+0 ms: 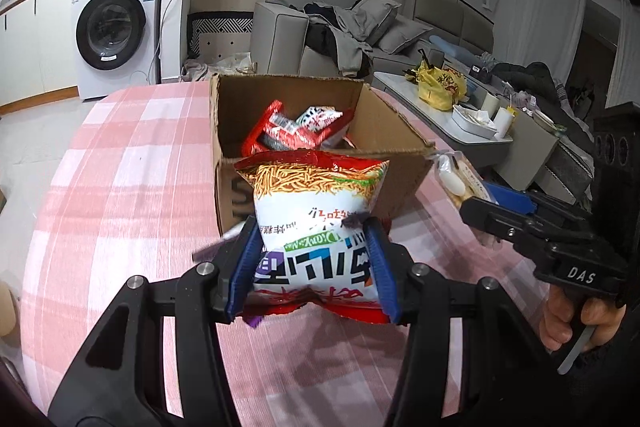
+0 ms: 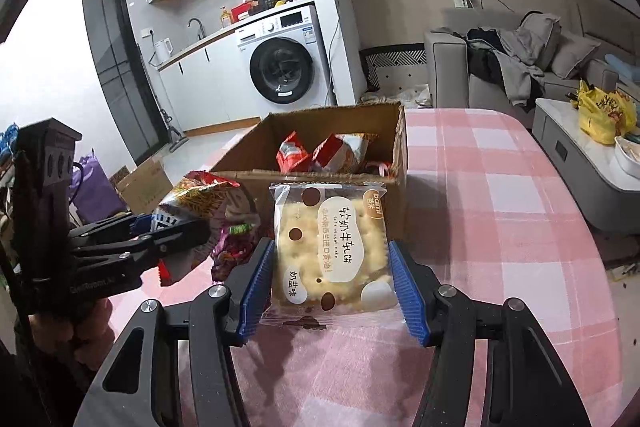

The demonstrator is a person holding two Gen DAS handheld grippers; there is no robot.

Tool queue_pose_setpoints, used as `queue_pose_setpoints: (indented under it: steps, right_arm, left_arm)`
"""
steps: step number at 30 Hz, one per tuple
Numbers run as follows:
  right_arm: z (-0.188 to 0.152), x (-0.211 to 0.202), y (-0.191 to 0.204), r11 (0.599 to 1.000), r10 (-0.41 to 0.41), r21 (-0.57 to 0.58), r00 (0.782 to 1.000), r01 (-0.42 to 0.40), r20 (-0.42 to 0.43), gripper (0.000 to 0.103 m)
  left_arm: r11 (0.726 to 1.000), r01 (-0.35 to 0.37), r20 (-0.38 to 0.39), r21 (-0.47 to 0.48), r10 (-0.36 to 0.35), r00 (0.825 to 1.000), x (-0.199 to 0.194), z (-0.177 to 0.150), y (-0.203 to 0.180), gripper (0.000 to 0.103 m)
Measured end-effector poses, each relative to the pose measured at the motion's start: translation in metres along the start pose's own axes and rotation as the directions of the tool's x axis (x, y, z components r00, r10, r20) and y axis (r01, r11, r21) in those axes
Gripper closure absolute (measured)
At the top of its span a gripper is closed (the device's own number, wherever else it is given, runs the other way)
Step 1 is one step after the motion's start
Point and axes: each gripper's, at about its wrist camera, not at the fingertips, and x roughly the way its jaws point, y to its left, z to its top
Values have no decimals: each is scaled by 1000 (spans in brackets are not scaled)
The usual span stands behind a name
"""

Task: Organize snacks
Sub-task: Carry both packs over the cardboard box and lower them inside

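Observation:
My left gripper [image 1: 314, 267] is shut on a red-and-white noodle snack bag [image 1: 316, 211], held above the pink checked table just in front of an open cardboard box [image 1: 384, 131]. The box holds several red snack packets [image 1: 296, 131]. My right gripper [image 2: 330, 279] is shut on a clear-wrapped nougat cracker pack [image 2: 330, 247], also in front of the box [image 2: 400, 163]. The right gripper shows at the right in the left wrist view [image 1: 472, 203], with the cracker pack [image 1: 454, 179]. The left gripper [image 2: 180, 235] and its bag [image 2: 200, 203] show at the left in the right wrist view.
The pink checked tablecloth [image 1: 120, 187] covers the round table. A washing machine [image 1: 116, 31] stands behind, a grey sofa [image 1: 320, 35] with clothes, and a low white coffee table [image 1: 480, 123] with a yellow bag at the right. A cardboard box [image 2: 144, 183] sits on the floor.

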Motion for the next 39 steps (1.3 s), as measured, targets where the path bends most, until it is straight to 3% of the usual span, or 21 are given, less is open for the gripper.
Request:
queue_pose_setpoints:
  steps: [15,39]
  right_arm:
    - [42,17,-9,999,15,29,1000,-15,25,45]
    - [83,56,-16,998,32,49,997,-36,65,45]
  left_arm:
    - [1000,-28,46,4,27,999,14,41,11,55]
    - [998,-59,86,-30,61,994,45,99,33,55]
